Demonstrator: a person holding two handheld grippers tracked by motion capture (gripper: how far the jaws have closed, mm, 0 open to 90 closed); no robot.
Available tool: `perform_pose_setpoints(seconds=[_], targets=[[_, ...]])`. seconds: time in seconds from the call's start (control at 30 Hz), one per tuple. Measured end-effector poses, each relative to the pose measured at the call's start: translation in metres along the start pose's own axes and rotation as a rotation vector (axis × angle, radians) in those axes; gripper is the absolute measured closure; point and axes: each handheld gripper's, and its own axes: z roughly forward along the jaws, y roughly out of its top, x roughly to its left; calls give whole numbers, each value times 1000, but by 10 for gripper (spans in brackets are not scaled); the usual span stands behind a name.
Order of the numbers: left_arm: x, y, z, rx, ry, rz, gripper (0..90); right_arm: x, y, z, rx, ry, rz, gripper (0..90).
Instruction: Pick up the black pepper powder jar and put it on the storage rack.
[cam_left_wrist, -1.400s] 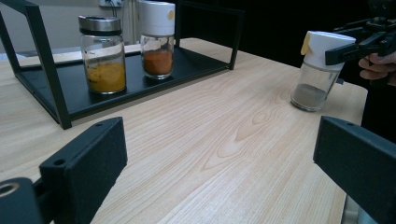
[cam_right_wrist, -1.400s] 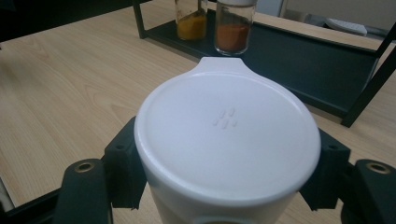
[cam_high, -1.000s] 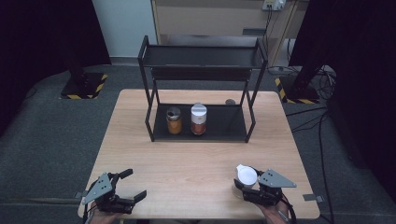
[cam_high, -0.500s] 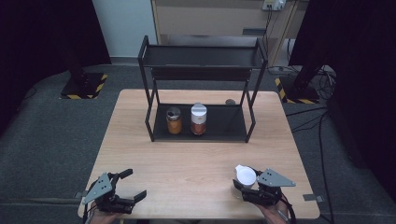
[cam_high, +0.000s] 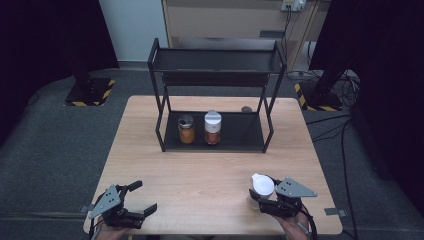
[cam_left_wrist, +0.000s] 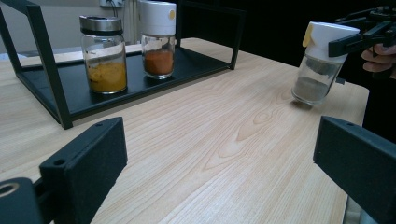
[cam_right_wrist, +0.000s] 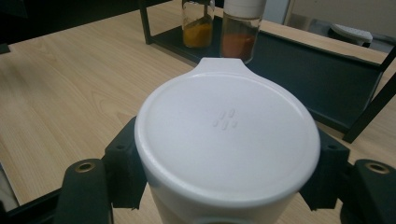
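My right gripper (cam_high: 263, 194) is shut on the white cap of a glass spice jar (cam_high: 263, 185) with dark grey powder, near the table's front right. In the left gripper view this jar (cam_left_wrist: 319, 65) leans slightly, its base at or just above the wood. From the right gripper view, the round white cap (cam_right_wrist: 226, 135) sits clamped between both black jaws. My left gripper (cam_high: 144, 196) rests open at the front left, with nothing between its jaws (cam_left_wrist: 219, 163). On the black rack's lower shelf (cam_high: 240, 134) stand a yellow-powder jar (cam_high: 186, 129) with a metal lid and an orange-powder jar (cam_high: 212, 127) with a white cap.
The two-tier black rack (cam_high: 215, 61) stands at the far middle of the wooden table (cam_high: 210, 170). A small round object (cam_high: 246, 108) lies on the table behind the rack. Dark stands and cables sit on the floor around the table.
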Motion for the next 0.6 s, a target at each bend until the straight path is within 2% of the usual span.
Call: perform_pose_setpoints(seconds=[0.6], targets=[[-6,6,4,-4,48,-3,19,-1,11,0,-14,-4,-14,310]])
